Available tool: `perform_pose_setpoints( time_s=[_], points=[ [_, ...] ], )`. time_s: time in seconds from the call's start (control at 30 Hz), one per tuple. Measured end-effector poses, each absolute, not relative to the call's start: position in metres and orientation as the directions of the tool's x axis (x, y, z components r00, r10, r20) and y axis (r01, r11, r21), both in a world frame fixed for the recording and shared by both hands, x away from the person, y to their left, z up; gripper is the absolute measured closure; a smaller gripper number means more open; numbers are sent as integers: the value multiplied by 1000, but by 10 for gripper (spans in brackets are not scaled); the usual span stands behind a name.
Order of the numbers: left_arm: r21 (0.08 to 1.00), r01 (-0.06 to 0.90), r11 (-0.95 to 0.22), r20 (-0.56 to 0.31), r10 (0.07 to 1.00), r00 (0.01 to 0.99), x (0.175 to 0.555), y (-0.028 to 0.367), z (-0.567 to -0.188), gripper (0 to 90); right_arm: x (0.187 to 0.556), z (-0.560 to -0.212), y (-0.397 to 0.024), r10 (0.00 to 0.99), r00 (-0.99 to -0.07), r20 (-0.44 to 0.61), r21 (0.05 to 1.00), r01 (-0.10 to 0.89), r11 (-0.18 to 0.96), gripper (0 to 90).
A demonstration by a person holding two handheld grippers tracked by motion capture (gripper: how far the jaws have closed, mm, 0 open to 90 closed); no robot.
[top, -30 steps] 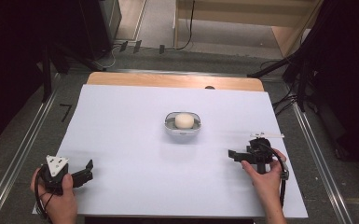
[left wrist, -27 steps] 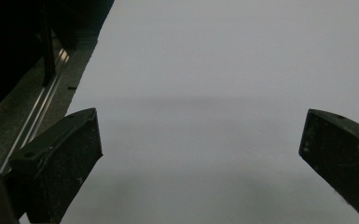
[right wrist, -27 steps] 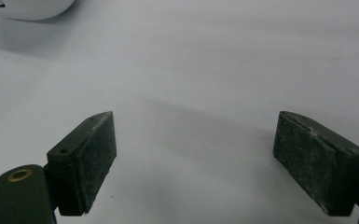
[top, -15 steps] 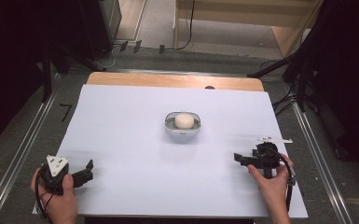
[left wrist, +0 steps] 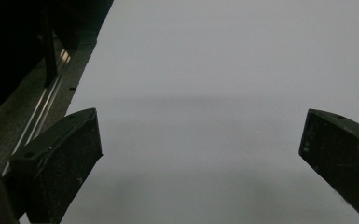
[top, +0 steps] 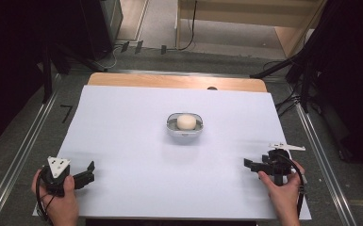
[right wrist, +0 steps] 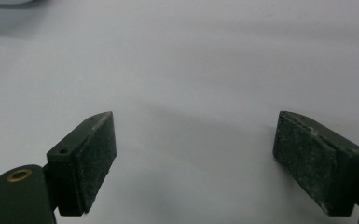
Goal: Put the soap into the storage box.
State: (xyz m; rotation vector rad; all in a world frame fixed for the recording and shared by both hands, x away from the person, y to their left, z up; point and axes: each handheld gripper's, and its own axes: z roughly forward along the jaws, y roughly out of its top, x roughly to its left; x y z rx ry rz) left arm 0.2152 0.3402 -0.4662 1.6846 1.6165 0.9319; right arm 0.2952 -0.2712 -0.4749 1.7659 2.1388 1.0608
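A small grey bowl sits at the middle of the white sheet, with a pale round ball inside it. My left gripper rests near the front left corner, held by a hand, jaws wide apart and empty. Over at the front right, my right gripper is low on the sheet in the other hand, also open with nothing between its pads. Both grippers are well away from the bowl.
The wooden table edge shows beyond the sheet's far side. Metal rails run along the left and right of the table. Cables and dark stands lie on the floor behind.
My right gripper has drawn back toward the front edge and slightly right. The left gripper and the bowl have stayed put.
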Motion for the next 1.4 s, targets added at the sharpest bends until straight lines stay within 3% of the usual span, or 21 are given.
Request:
perform_pose_setpoints(
  time_s=[0.9, 1.23, 1.4],
  points=[
    [827, 558, -68, 81, 997, 1, 215, 339, -466, 0, 256, -477, -326, 912, -264, 314, 667, 745, -14, 137],
    [823, 563, -71, 85, 996, 1, 215, 339, -466, 0, 238, -481, -349, 887, -254, 385, 690, 718, -93, 168],
    [820, 568, -64, 77, 997, 1, 216, 340, -466, 0, 237, -482, -339, 911, -277, 304, 693, 721, -12, 174]
  ],
)
